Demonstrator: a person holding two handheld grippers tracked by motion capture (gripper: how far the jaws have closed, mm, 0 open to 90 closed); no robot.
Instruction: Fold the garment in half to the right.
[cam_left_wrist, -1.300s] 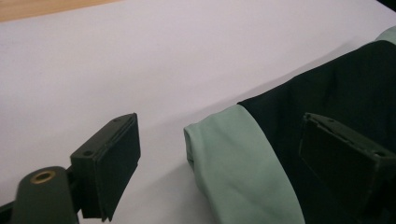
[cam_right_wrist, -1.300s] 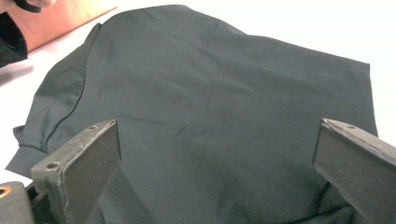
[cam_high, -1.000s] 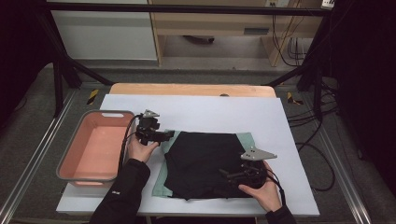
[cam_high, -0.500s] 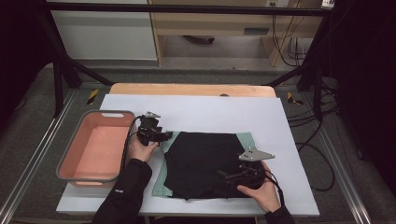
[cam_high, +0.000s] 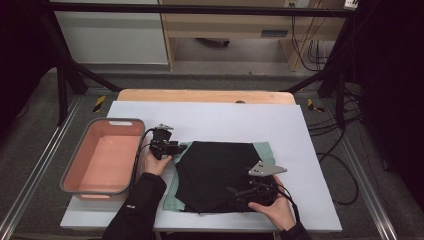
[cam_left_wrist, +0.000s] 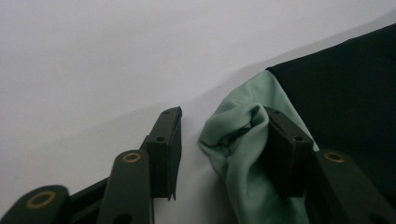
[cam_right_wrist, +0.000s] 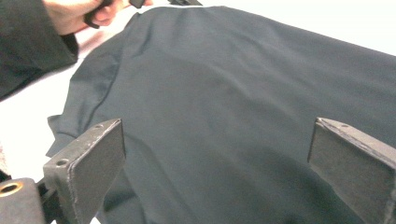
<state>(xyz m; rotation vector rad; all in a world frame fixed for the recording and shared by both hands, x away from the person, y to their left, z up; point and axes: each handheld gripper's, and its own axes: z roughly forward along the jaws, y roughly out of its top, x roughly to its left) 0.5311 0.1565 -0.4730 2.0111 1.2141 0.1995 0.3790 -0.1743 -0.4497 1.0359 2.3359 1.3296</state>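
On the white table (cam_high: 210, 120), w/ a pink tub (cam_high: 102, 155) at its left, a black cloth (cam_high: 220, 172) is being kept flat over a green cloth (cam_high: 172, 192); green is being shown at the upper right corner and along the left edge.

L gripper (cam_left_wrist: 219, 135) is being held at the upper left corner of the stack. Its jaws have just been closing and are being kept approx. half apart. A bunched fold of green cloth is being gathered between them: it is being touched by the right-hand pad in the left gripper view, while a gap to the other pad is being left, so no pinch yet.

R gripper (cam_right_wrist: 217, 140) is being held by the right hand (cam_high: 272, 210) at the near right part of the stack, jaws being kept spread wide, w/ black cloth lying between and beyond them. Whether the pads are touching the fabric can't be told.
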